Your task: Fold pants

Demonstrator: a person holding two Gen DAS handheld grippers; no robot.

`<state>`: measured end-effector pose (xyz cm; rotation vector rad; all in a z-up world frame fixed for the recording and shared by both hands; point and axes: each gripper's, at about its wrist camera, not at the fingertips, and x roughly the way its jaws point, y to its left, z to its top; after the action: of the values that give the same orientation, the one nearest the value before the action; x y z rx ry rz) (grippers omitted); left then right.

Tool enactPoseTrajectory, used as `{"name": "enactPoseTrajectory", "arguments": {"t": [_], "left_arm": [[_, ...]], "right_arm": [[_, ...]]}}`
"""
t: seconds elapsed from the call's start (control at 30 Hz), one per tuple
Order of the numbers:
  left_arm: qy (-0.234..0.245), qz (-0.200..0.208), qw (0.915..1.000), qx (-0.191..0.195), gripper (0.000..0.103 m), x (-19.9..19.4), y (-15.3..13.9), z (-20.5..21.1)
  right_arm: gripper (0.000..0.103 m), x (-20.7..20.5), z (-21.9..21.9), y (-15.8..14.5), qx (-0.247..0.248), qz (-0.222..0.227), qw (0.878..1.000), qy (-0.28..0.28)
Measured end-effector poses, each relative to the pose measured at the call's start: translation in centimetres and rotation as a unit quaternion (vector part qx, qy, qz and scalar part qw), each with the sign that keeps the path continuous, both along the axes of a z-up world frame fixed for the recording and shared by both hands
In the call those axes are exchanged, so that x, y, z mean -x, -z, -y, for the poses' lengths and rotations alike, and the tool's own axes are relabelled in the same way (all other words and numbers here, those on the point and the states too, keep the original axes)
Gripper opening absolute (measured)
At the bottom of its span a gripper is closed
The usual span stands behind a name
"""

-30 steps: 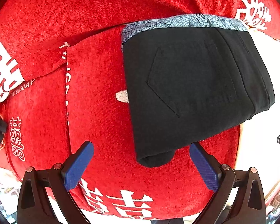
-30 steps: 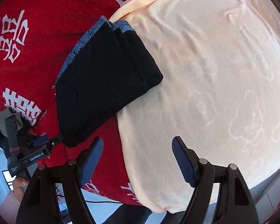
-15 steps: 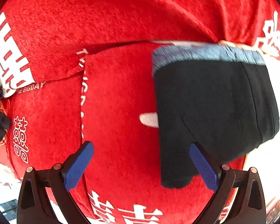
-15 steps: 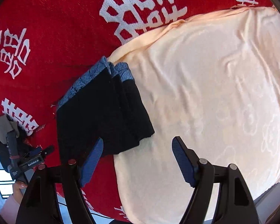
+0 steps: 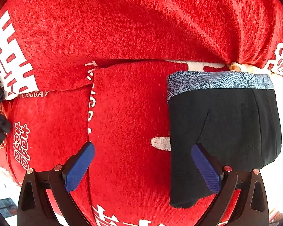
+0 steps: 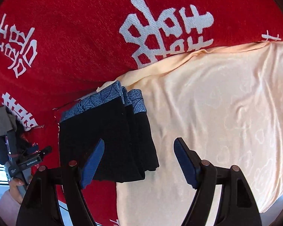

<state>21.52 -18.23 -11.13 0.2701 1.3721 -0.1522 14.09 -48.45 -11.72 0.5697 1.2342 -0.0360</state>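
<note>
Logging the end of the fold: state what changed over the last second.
Both open hand-held grippers, left and right, drew back from the folded black pants with blue patterned waistband, gripping nothing. The pants stayed put, straddling the red blanket and the peach sheet.

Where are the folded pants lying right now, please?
The pants lie folded across the seam where the red blanket meets the peach sheet, lower left in the right wrist view.
</note>
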Motion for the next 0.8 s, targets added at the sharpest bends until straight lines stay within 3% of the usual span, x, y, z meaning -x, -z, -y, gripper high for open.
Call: {"name": "enactPoseTrajectory", "arguments": {"t": [0.33, 0.63, 0.8], "left_arm": [[-0.011, -0.013, 0.9994, 0.029, 0.103, 0.1, 1.5, 0.0], [-0.048, -0.05, 0.9901, 0.122, 0.103, 0.3, 4.4, -0.2], [-0.023, -0.095, 0.9729, 0.209, 0.103, -1.5, 6.1, -0.1]], "right_arm": [[0.079, -4.3, -0.8, 1.8, 0.003, -0.027, 0.997, -0.077], [0.082, -6.2, -1.2, 7.3, -0.067, -0.085, 0.986, -0.131], [0.083, -6.1, -0.2, 10.7, -0.111, -0.101, 0.979, -0.138]]}}
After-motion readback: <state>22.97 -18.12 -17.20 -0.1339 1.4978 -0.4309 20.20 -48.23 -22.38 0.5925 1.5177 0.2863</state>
